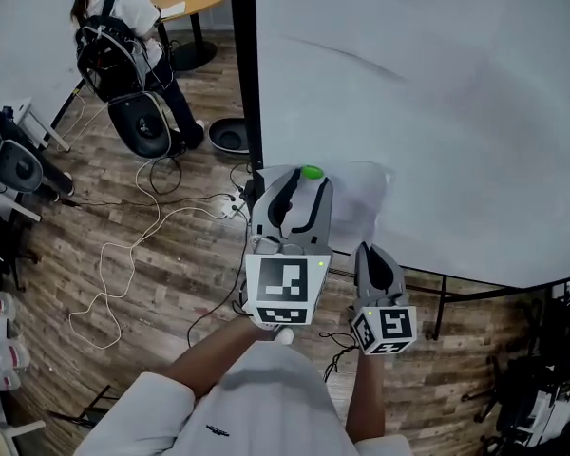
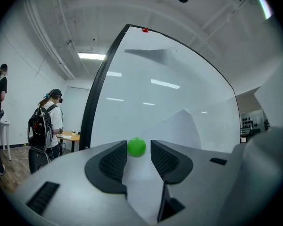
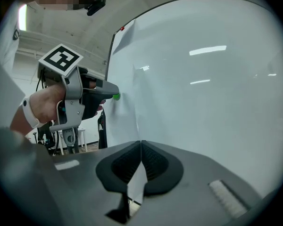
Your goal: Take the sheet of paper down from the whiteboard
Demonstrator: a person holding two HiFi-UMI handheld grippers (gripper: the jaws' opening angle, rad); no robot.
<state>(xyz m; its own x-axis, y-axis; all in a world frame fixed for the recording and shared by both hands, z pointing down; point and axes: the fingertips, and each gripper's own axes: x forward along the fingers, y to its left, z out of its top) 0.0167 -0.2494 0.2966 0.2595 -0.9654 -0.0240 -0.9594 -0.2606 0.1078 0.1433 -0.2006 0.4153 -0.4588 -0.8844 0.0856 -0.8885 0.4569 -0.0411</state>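
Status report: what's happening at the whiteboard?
Left gripper open, jaws flanking green magnet. Right gripper shut on sheet of paper. Nothing in the way.

The whiteboard (image 1: pixel 437 93) fills the upper right of the head view, with its black edge (image 1: pixel 244 65) running down the middle of the frame. A sheet of paper (image 1: pixel 366 207) hangs on its lower left part, with a green magnet (image 1: pixel 312 172) at the sheet's upper left. At lower left, the wood-plank floor (image 1: pixel 171 293) carries a looping white cable (image 1: pixel 123 255).
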